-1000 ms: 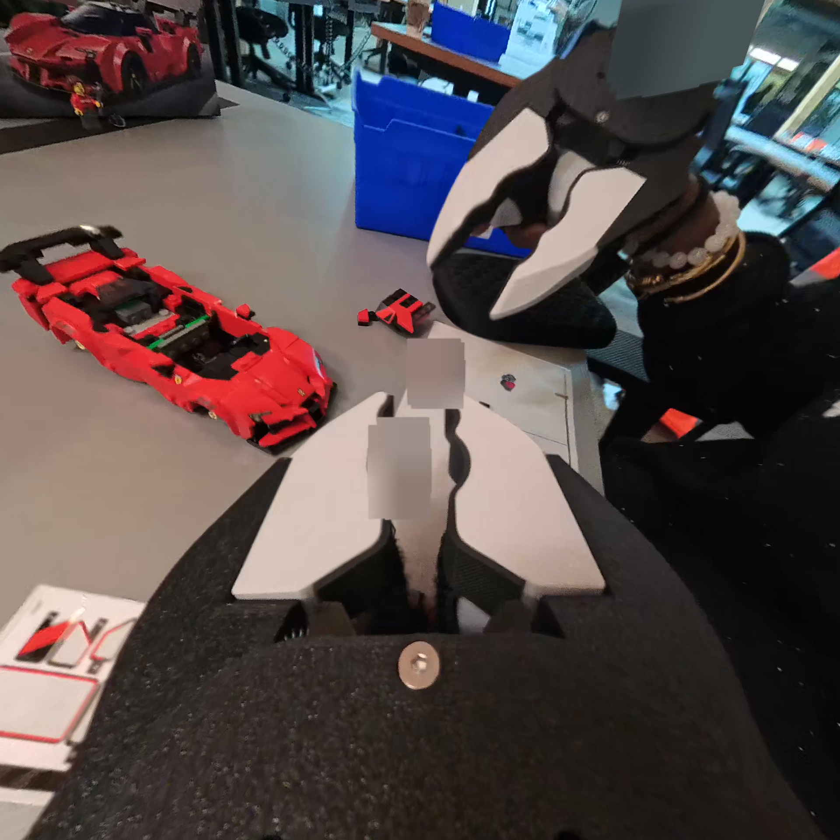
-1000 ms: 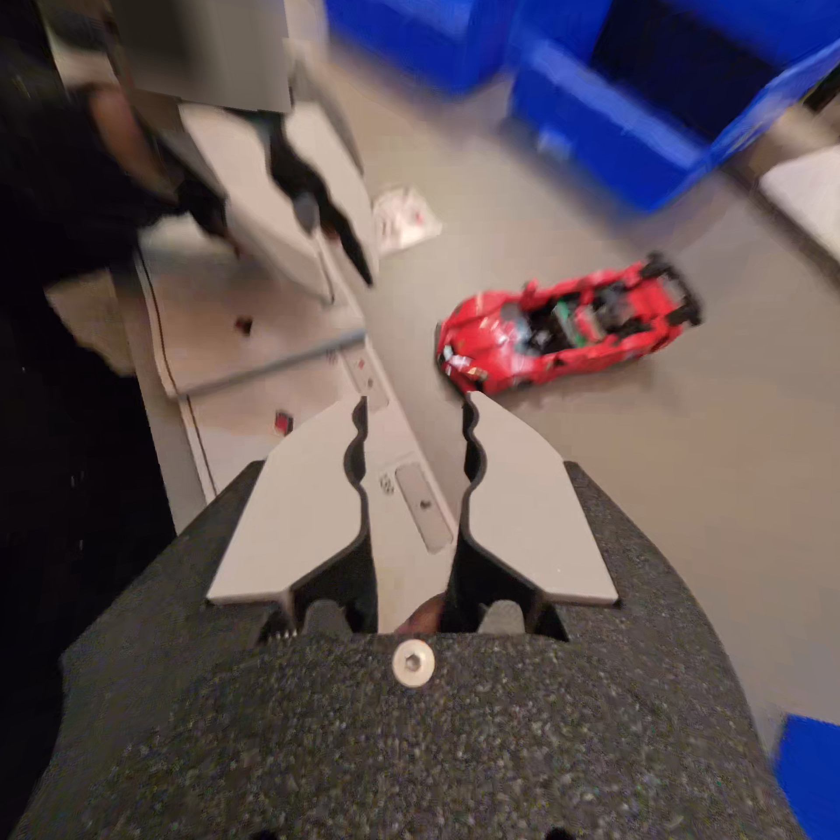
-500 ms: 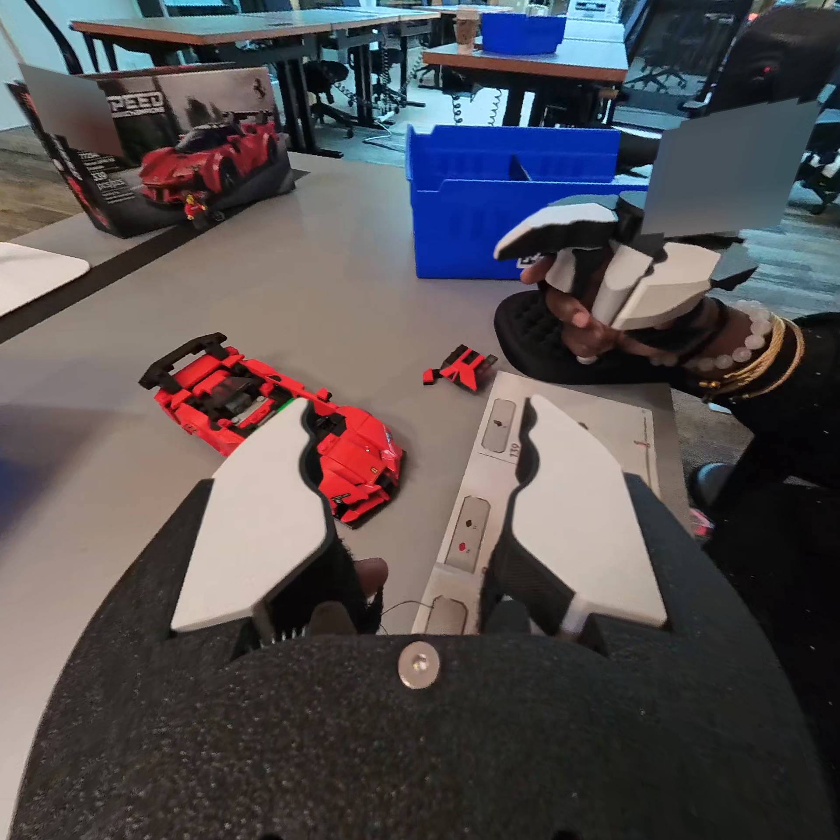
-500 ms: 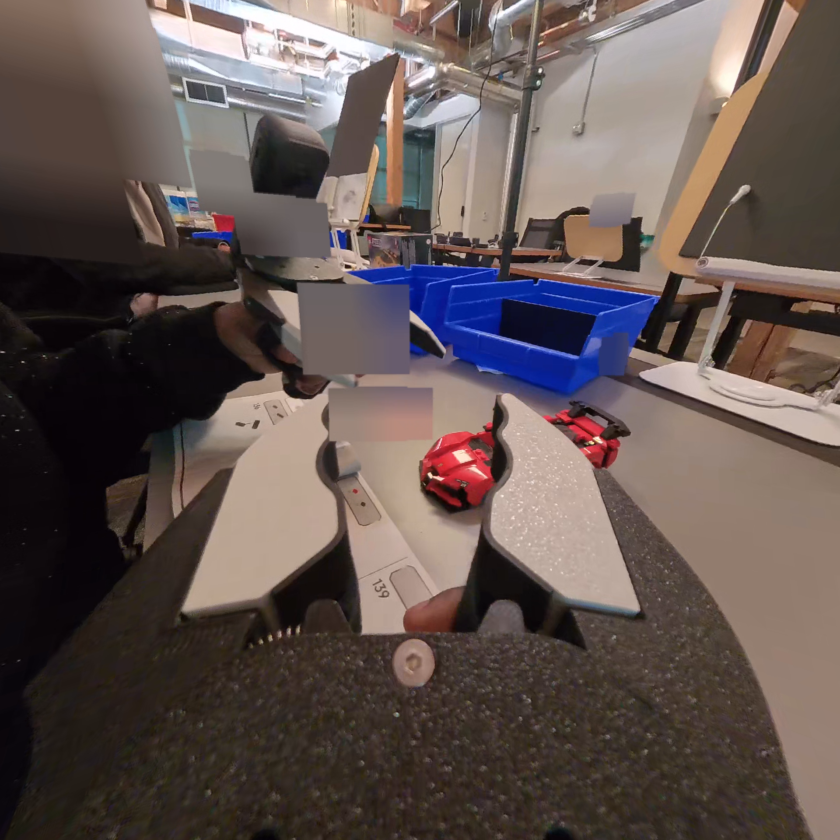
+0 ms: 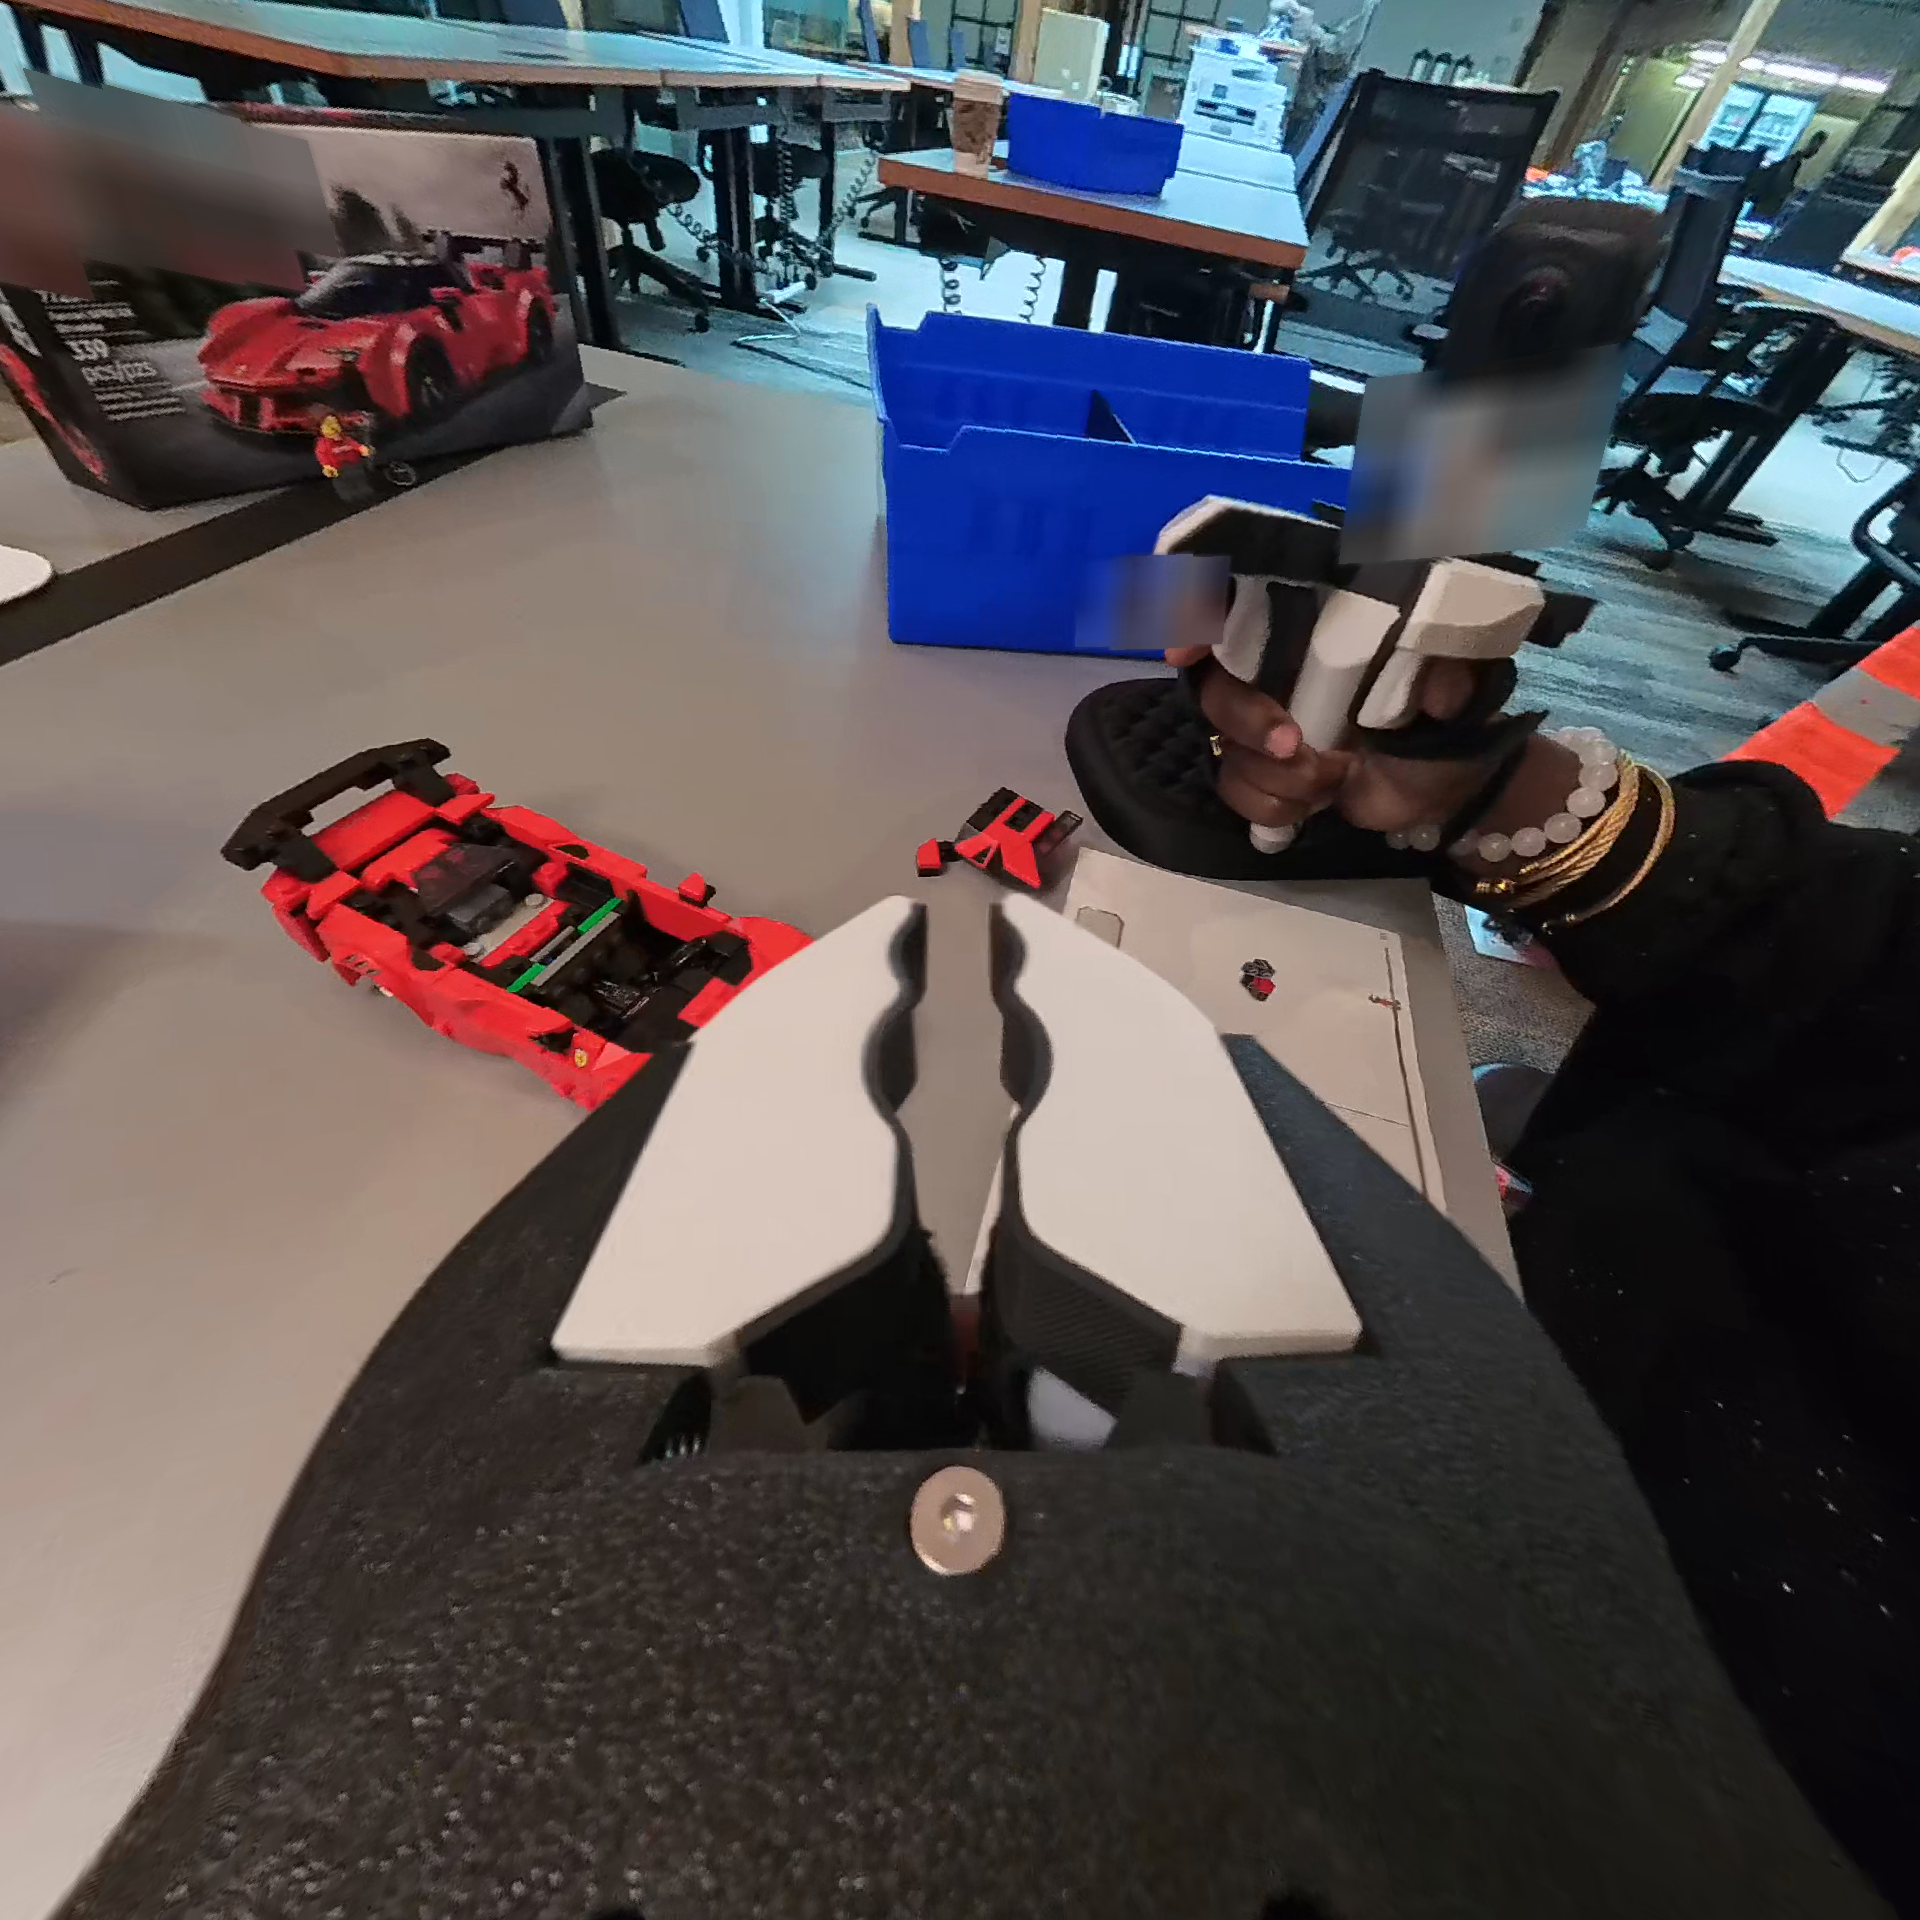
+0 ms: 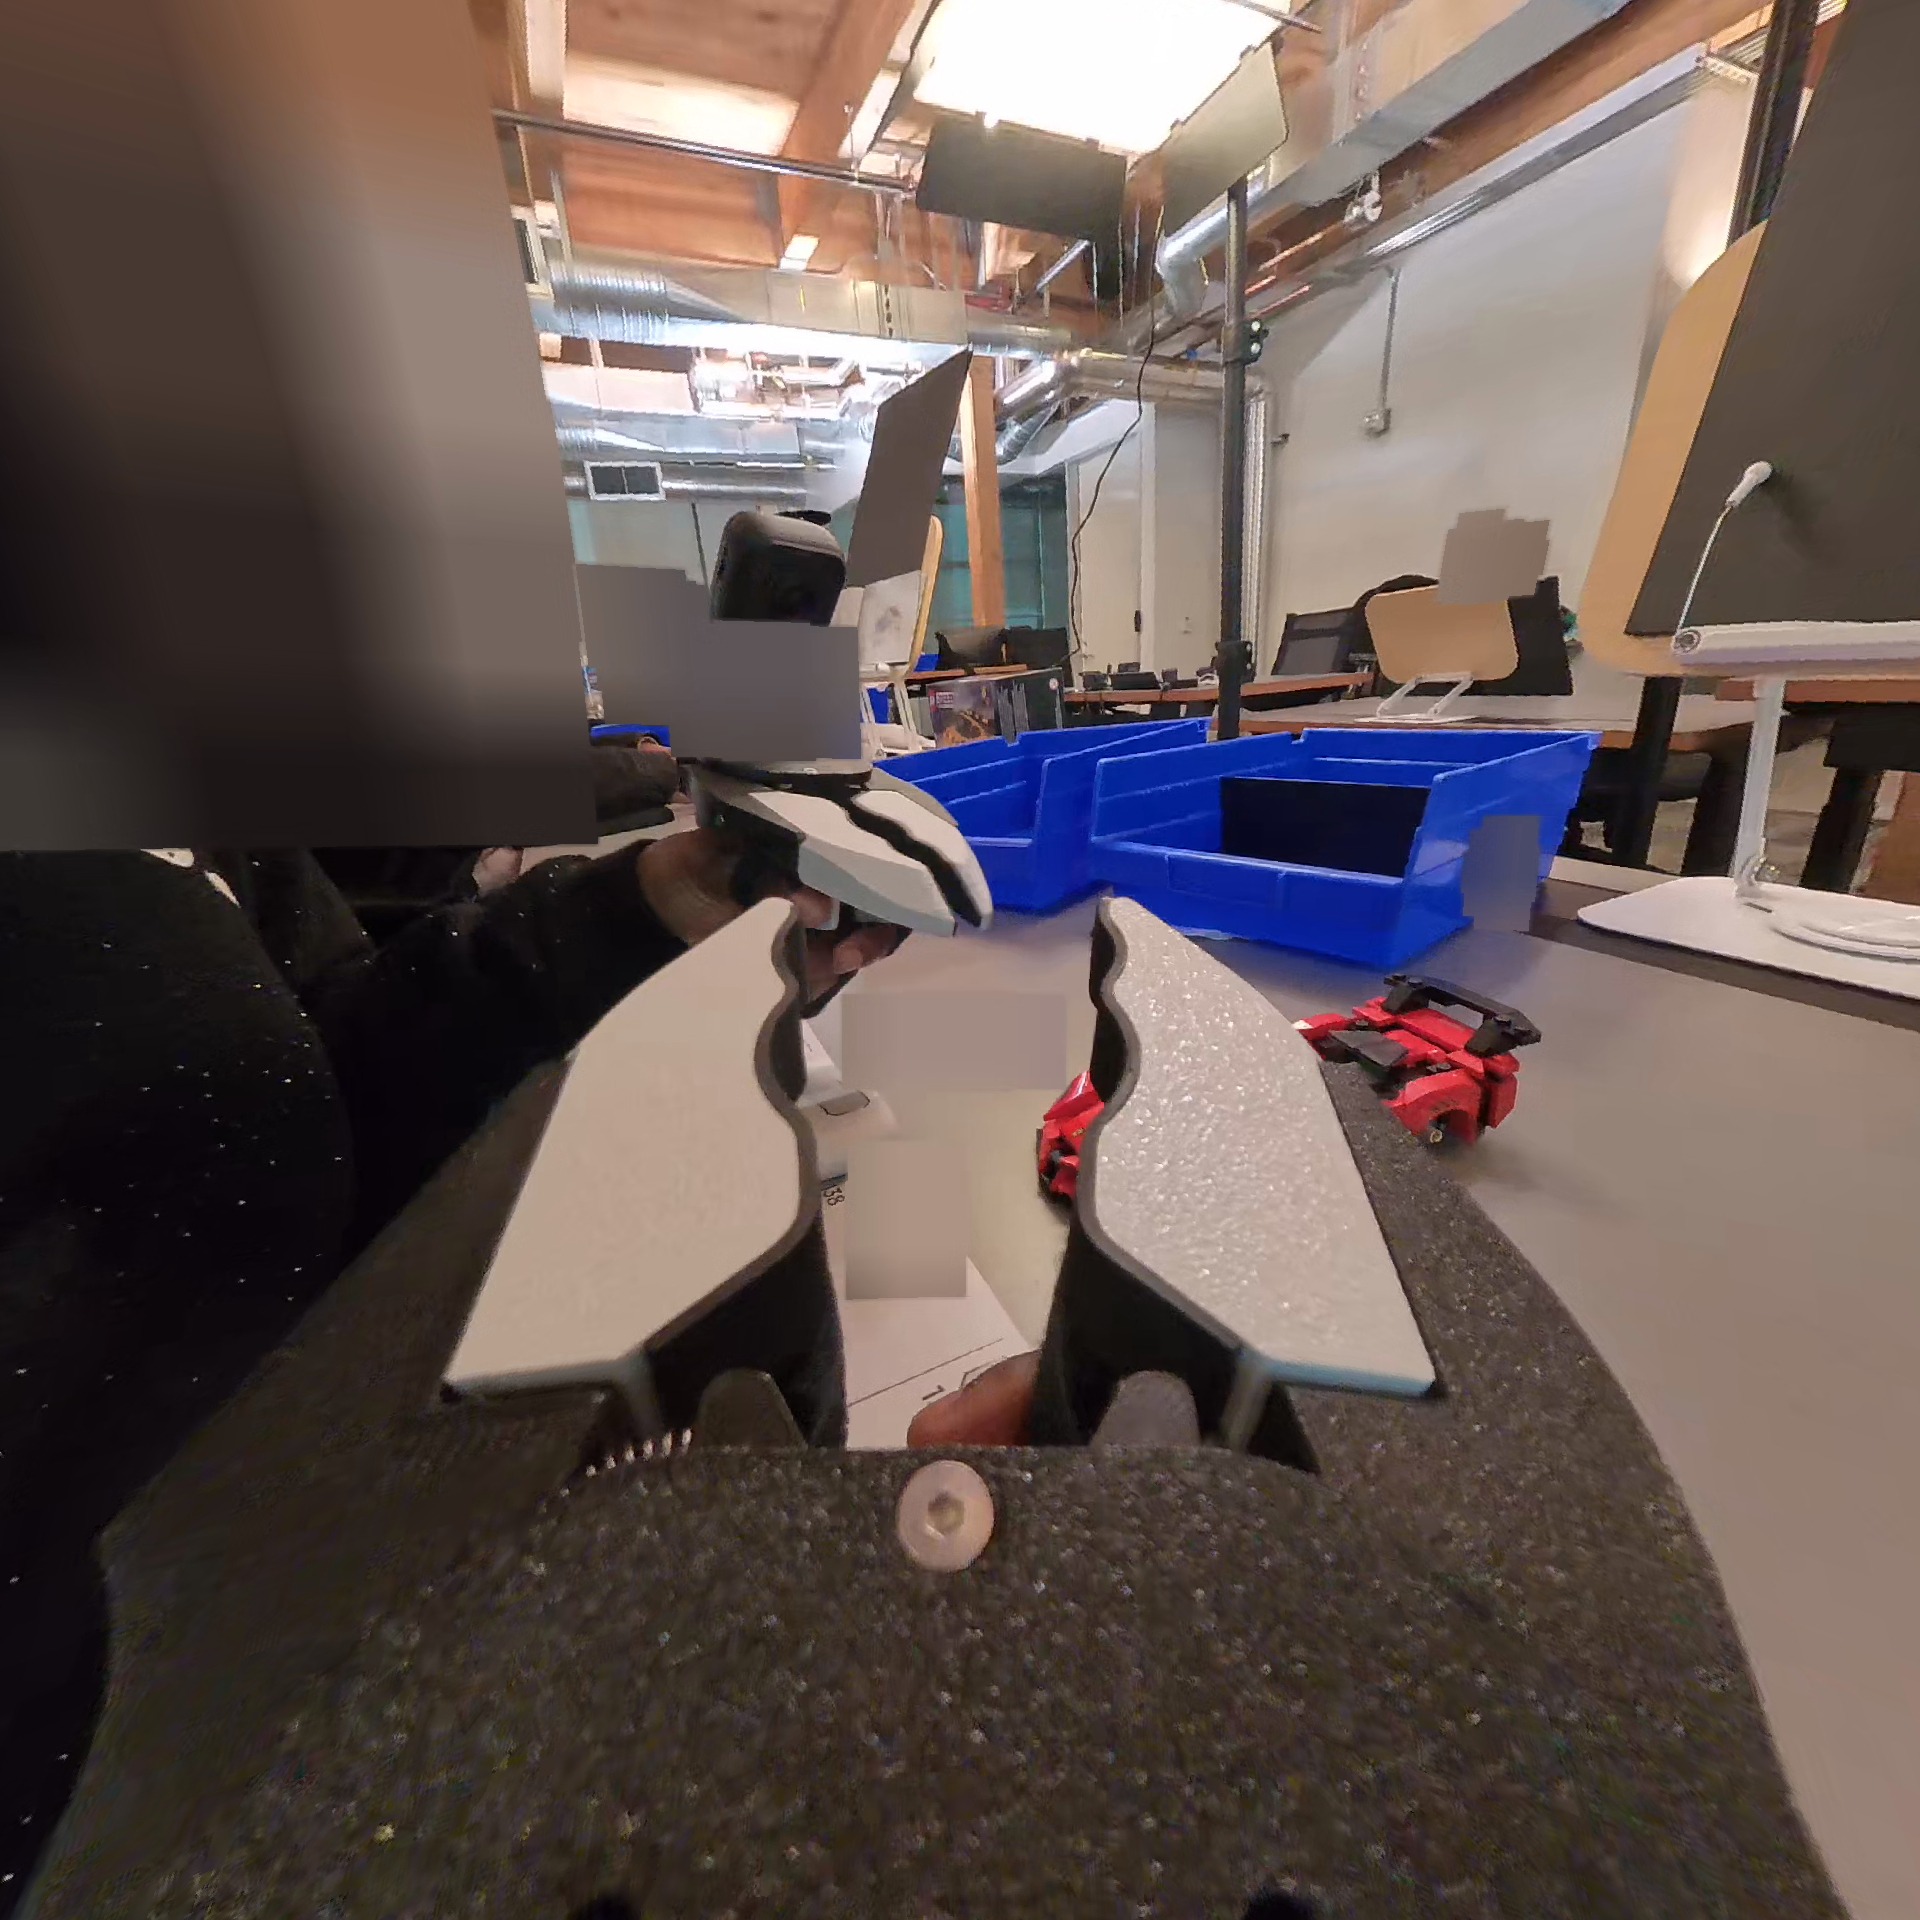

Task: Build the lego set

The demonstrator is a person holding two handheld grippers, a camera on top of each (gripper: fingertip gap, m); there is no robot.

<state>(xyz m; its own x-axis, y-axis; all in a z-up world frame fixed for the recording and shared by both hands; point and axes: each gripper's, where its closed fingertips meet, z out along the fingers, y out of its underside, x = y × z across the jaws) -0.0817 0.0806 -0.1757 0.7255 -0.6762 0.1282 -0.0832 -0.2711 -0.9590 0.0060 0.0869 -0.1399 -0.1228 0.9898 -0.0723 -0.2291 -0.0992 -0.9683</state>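
1. Closest up in the left wrist view, the left gripper (image 5: 956, 914) has its fingers nearly pressed together, just a thin slit between the tips, and nothing pinched in there.
2. In the right wrist view, the right gripper (image 6: 940, 914) is spread wide and empty, held low over the instruction booklet (image 6: 914, 1340).
3. The booklet (image 5: 1288, 997) lies open at the near edge of the grey table (image 5: 520, 644).
4. Just left of the booklet sits the lego car (image 5: 509, 925): red body, black rear wing, roof still off so you can see black and grey innards plus a green strip. It's flat on the table, nose toward the person.
5. A small red-and-black sub-assembly (image 5: 997, 836) lies loose just past the booklet's far corner, apart from the car.
6. Beside that, a hand (image 5: 1309, 758) grips the right gripper's handle, wrist with bead and gold bracelets.
7. Farther back there's a blue bin (image 5: 1049, 499), well apart from the car.
8. Far left, the set's box (image 5: 301, 343) stands on the table.
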